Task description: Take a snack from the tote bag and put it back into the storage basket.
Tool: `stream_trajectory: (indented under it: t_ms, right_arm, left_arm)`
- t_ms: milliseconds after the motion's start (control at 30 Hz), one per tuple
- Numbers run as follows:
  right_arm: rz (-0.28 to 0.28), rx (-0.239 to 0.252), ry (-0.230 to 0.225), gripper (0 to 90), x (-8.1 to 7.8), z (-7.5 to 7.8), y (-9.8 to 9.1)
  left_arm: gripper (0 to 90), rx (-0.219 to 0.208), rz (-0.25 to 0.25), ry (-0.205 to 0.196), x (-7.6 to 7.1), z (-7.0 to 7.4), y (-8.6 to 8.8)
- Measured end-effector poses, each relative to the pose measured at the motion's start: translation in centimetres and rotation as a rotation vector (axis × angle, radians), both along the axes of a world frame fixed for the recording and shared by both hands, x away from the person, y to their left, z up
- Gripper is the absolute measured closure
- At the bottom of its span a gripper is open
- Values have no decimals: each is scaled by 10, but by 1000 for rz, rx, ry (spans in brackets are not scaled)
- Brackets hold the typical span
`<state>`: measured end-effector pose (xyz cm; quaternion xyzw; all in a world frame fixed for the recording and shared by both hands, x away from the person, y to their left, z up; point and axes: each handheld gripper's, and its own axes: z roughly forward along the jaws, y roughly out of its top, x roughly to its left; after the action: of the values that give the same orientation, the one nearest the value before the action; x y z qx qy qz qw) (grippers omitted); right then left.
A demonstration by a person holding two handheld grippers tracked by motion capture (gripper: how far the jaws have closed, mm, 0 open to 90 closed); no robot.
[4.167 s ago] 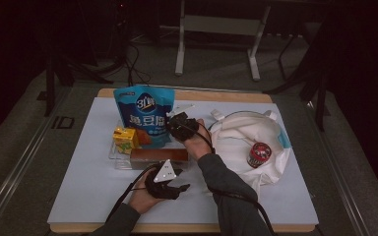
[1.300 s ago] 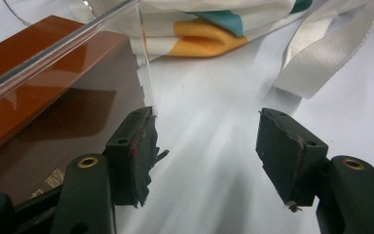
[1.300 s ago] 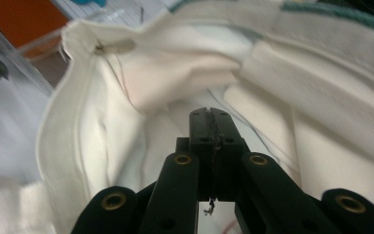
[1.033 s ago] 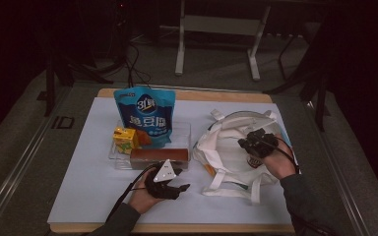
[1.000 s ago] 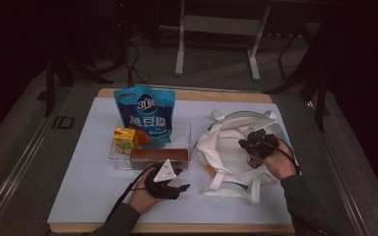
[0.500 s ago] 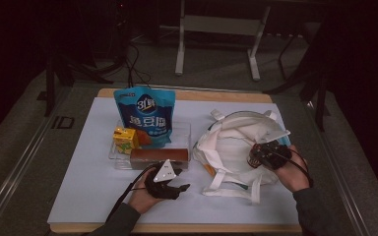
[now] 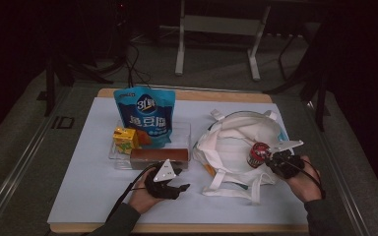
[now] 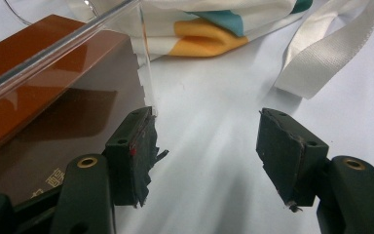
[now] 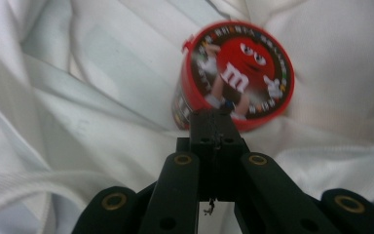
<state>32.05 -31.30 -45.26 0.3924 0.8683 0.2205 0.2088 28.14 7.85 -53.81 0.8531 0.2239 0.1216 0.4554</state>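
Observation:
A red candy tub [image 7: 258, 153] with a cartoon lid lies inside the white tote bag [image 7: 229, 140] at the right of the table. My right gripper [image 7: 269, 159] is just to its right, over the bag's near right edge, and points at it. In the right gripper view the jaws [image 9: 214, 122] are shut with nothing between them, tips just short of the tub [image 9: 238, 73]; I cannot tell whether they touch. My left gripper [image 7: 181, 187] rests on the table in front of the clear tray [image 7: 184, 129]. It stands open and empty [image 8: 209, 156], next to the brown box [image 8: 44, 97].
The tray holds a blue pouch [image 7: 146, 115], a yellow juice box [image 7: 126, 139] and the brown box [image 7: 158, 155]. The bag's straps [image 7: 236, 183] trail toward the table's front edge. A strap [image 8: 321, 53] lies ahead of the left jaws.
My right gripper has drawn back to the right and toward the person, uncovering the red tub in the bag. The left hand and gripper have not moved.

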Motion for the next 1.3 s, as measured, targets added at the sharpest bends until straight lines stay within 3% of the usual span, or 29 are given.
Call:
stream_trajectory:
  t_ms: [300,733,900,933,1033,1067,1300]
  right_arm:
    - [-5,3,9,898,8,-3,2]
    - [25,44,11,891,31,-5,28]
    - [66,41,19,719,33,-2,36]
    - [66,41,19,719,33,-2,36]
    - [80,96,-7,615,33,7,34]
    - [70,116,-19,568,35,11,32]
    - [23,109,-16,496,48,13,27]
  left_arm:
    - [393,0,0,1,0,0,0]
    - [393,0,-2,1,0,0,0]
    - [393,0,-2,3,0,0,0]
    - [393,-1,-1,3,0,0,0]
    - [393,1,-1,3,0,0,0]
    - [392,1,-2,2,0,0,0]
    - [393,2,-2,4,0,0,0]
